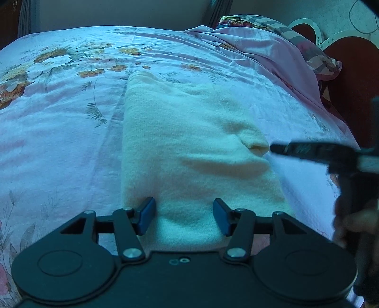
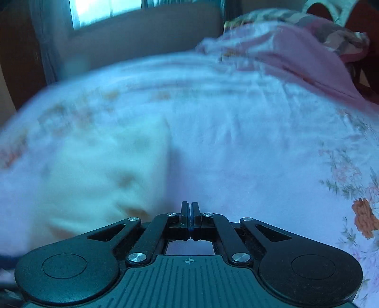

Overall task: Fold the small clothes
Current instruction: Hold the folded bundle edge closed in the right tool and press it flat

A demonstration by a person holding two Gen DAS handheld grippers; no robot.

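A cream fleece garment (image 1: 189, 142) lies folded into a rough rectangle on the floral bedsheet (image 1: 59, 118). My left gripper (image 1: 184, 215) stands open over the garment's near edge, one blue pad (image 1: 148, 213) by its near left corner and the other farther right, with flat cloth between them. My right gripper (image 1: 274, 148) comes in from the right, shut, its tips just off a small raised fold on the garment's right edge. In the blurred right wrist view that gripper (image 2: 190, 208) is shut with nothing in it, and the garment (image 2: 94, 177) lies to its left.
A rumpled pink quilt and patterned pillow (image 1: 272, 47) are heaped at the bed's far right. A red headboard (image 1: 350, 71) stands beyond them. A hand (image 1: 355, 222) holds the right gripper. A window (image 2: 94, 11) shows past the bed's far side.
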